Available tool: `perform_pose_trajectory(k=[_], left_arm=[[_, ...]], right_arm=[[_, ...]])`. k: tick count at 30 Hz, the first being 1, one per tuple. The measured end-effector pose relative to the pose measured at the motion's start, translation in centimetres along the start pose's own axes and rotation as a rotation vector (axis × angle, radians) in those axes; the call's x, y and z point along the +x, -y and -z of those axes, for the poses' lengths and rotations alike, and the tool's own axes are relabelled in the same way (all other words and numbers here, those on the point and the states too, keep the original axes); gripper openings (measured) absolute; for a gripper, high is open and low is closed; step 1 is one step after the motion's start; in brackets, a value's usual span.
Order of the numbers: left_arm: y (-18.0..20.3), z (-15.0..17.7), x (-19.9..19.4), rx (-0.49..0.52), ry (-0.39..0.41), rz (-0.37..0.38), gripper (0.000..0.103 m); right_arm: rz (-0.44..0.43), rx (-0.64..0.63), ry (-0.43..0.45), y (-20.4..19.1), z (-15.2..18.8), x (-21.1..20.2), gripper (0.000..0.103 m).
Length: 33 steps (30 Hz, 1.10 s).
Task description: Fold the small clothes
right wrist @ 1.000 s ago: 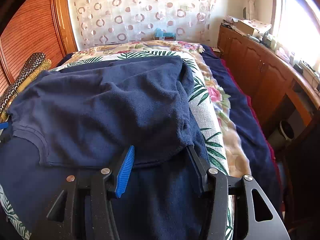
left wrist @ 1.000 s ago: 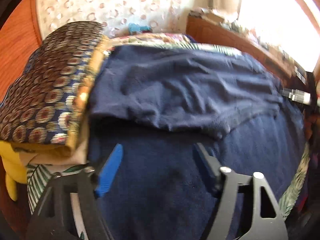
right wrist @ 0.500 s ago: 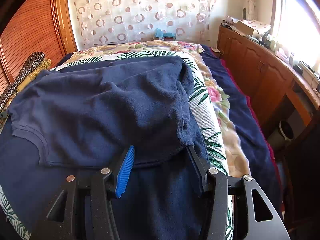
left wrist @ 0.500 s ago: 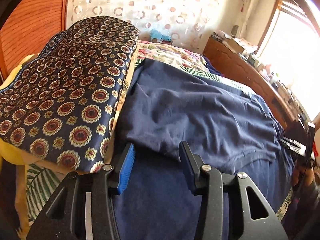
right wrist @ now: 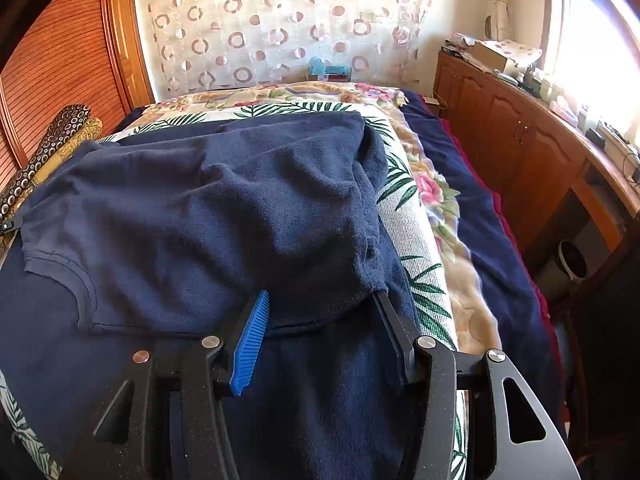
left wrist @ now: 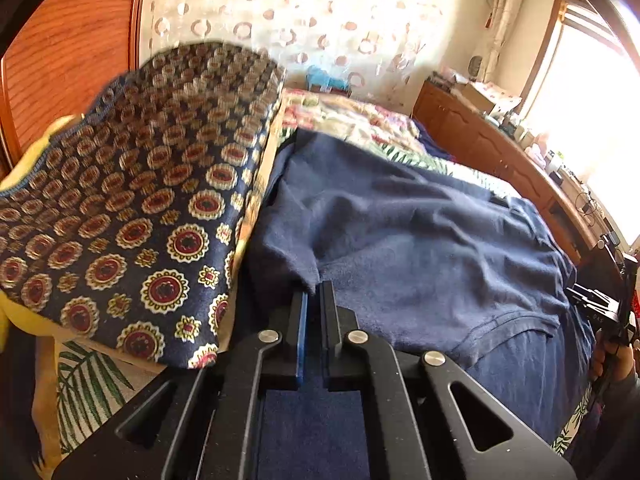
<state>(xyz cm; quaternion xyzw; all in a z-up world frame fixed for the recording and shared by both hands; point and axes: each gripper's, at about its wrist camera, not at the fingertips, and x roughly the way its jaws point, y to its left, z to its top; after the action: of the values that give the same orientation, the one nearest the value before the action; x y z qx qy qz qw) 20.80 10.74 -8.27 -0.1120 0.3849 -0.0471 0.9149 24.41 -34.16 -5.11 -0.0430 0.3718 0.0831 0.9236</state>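
Navy T-shirt (right wrist: 208, 216) spread on a bed (right wrist: 436, 216) at centre – left gripper (left wrist: 313, 292), jaws just closed, pinches its corner at 9 o'clock, likely to fold; right gripper (right wrist: 320, 304) gapes around the 3 o'clock corner, unclamped.

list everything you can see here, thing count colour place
navy shirt: one, dark blue, spread on the bed, a corner pinched at its left edge
navy blanket: one, dark blue, under the shirt
leaf-print cover: one, white and green, on the bed
floral cover: one, beige and pink, right side of bed
patterned cushion: one, navy with red-gold medallions, left of the shirt
curtain: one, white with rings, behind the bed
wooden cabinet: one, brown, right wall under the window
left gripper: black with blue pad, shut on the shirt corner
right gripper: black with blue pad, open, straddling the shirt's near hem
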Motion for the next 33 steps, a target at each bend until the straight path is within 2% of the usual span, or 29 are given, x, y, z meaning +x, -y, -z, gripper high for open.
perform_pose_trajectory(k=[6, 13, 19, 23, 24, 25, 26, 29, 33], left_arm=[[1.8, -0.1, -1.3, 0.053, 0.038, -0.008, 0.006], [1.7, -0.1, -1.1, 0.041, 0.051, -0.012, 0.006], [1.9, 0.3, -1.8, 0.043, 0.064, -0.004, 0.006], [2.0, 0.4, -2.0, 0.043, 0.068, 0.001, 0.006], [2.1, 0.4, -2.1, 0.044, 0.071, 0.002, 0.006], [2.1, 0.4, -2.1, 0.044, 0.074, 0.003, 0.006], [2.1, 0.5, -2.3, 0.043, 0.078, 0.005, 0.006], [2.3, 0.5, -3.3, 0.038, 0.107, 0.011, 0.006], [3.1, 0.4, -5.0, 0.057, 0.141, 0.014, 0.005]], right_arm=[[-0.003, 0.003, 0.001, 0.0, 0.0, 0.0, 0.053], [-0.012, 0.019, 0.006, 0.1, 0.2, -0.1, 0.053], [-0.092, 0.074, -0.001, 1.4, -0.4, -0.1, 0.053], [-0.114, 0.099, 0.009, 1.8, -1.0, -0.1, 0.052], [-0.120, 0.096, 0.011, 1.8, -1.1, -0.1, 0.037], [-0.119, 0.087, 0.010, 1.7, -1.2, 0.0, 0.028], [-0.115, 0.073, 0.006, 1.5, -1.1, 0.1, 0.010], [-0.126, 0.013, 0.028, 0.6, -1.0, -0.4, 0.007], [-0.141, 0.022, 0.091, 0.6, -1.1, -2.1, 0.006]])
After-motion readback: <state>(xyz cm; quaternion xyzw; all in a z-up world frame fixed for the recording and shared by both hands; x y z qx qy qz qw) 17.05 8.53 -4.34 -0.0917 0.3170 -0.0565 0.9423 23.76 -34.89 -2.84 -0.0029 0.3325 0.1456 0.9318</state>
